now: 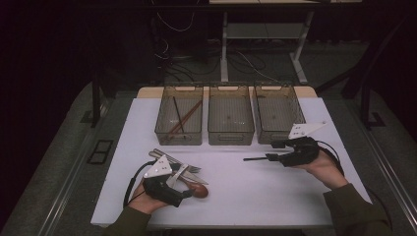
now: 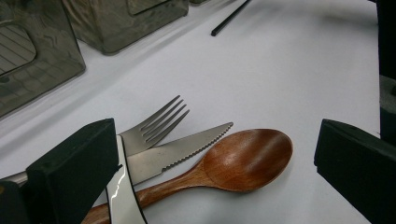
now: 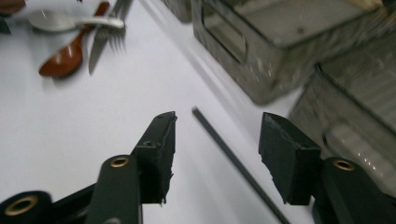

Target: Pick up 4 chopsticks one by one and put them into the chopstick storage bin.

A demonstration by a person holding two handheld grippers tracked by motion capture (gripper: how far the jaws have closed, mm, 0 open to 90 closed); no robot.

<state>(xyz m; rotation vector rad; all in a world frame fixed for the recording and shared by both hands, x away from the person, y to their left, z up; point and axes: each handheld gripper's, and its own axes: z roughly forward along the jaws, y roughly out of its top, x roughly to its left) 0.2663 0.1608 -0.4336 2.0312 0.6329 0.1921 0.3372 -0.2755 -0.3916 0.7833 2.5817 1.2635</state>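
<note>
My jaws gape over cutlery, gripping nothing.
My left gripper (image 2: 215, 163) straddles the brown wooden spoon (image 2: 243, 158); my right gripper (image 3: 217, 154) flanks the thin black chopstick (image 3: 233, 161). No readable writing.

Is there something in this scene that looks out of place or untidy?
Mildly. The fork, knife and wooden spoon lie crossed in a loose heap on the table by the left tool, not in the bins. One black chopstick lies alone between the right tool's open jaws. Nothing looks spilled or damaged.
</note>
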